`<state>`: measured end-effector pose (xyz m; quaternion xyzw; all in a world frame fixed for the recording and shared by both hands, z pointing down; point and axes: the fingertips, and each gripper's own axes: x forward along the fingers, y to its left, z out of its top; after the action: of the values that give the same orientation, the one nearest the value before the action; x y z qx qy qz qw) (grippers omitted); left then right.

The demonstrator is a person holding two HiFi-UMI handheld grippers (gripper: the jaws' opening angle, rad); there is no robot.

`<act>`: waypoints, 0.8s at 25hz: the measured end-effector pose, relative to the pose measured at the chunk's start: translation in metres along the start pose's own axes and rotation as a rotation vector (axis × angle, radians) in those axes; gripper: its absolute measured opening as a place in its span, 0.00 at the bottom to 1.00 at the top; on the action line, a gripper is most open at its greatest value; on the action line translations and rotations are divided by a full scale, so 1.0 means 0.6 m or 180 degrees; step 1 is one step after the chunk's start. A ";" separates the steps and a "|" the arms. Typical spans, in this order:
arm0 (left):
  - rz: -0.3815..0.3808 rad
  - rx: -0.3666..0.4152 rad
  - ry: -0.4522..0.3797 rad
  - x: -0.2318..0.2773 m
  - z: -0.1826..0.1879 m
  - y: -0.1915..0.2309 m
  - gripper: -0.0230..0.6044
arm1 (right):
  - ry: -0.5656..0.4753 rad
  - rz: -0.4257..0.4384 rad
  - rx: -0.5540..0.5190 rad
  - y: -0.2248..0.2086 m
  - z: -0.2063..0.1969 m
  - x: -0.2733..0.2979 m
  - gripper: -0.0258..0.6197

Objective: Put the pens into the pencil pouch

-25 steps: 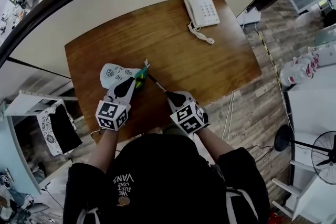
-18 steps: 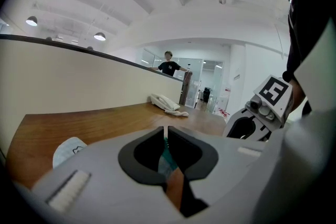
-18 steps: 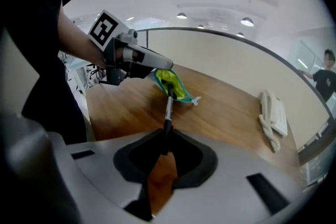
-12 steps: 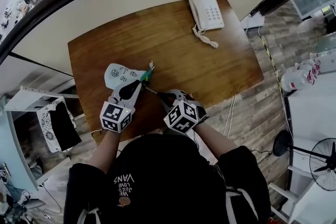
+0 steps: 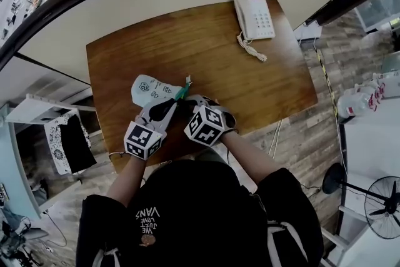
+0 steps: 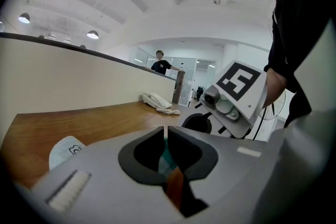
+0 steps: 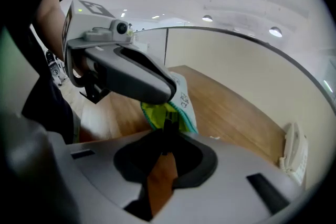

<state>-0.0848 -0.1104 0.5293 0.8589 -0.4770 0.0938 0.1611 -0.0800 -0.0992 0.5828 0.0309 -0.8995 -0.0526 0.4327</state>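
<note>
Because the left gripper pinches the pencil pouch rim, holding it open, the right gripper, clamping a pen, aims just ahead inside.

White pouch with green lining, black pen, brown table

- Your brown wooden table has rounded corners and a long grain running across the top.
- At its far right corner you have a white push-button desk telephone lying flat, handset on the cradle.
- A white coiled cord trails from the phone onto the wood, toward you.
- Near your left front edge lies a pale fabric pouch with small printed drawings, well apart from the phone, its green-edged mouth facing right.
</note>
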 end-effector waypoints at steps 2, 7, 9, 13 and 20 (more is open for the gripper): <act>-0.0043 0.0022 -0.0007 0.001 -0.002 -0.005 0.09 | -0.0075 0.0091 0.0072 -0.001 0.010 0.009 0.14; -0.0088 -0.0054 -0.0078 0.002 0.005 -0.012 0.09 | -0.0321 0.0294 0.0499 -0.007 0.029 0.020 0.14; -0.0098 -0.0108 -0.0114 0.002 0.003 -0.011 0.09 | -0.0435 0.0341 0.0729 -0.010 0.032 0.025 0.14; -0.0066 -0.0169 -0.0135 0.002 0.000 -0.005 0.09 | -0.0614 0.0368 0.1109 -0.017 0.034 0.035 0.14; 0.0007 -0.0198 -0.0154 -0.003 0.000 0.005 0.09 | -0.0742 0.0329 0.1375 -0.022 0.029 0.028 0.18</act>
<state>-0.0881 -0.1103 0.5294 0.8549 -0.4845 0.0583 0.1761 -0.1039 -0.1128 0.5836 0.0703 -0.9340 0.1598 0.3116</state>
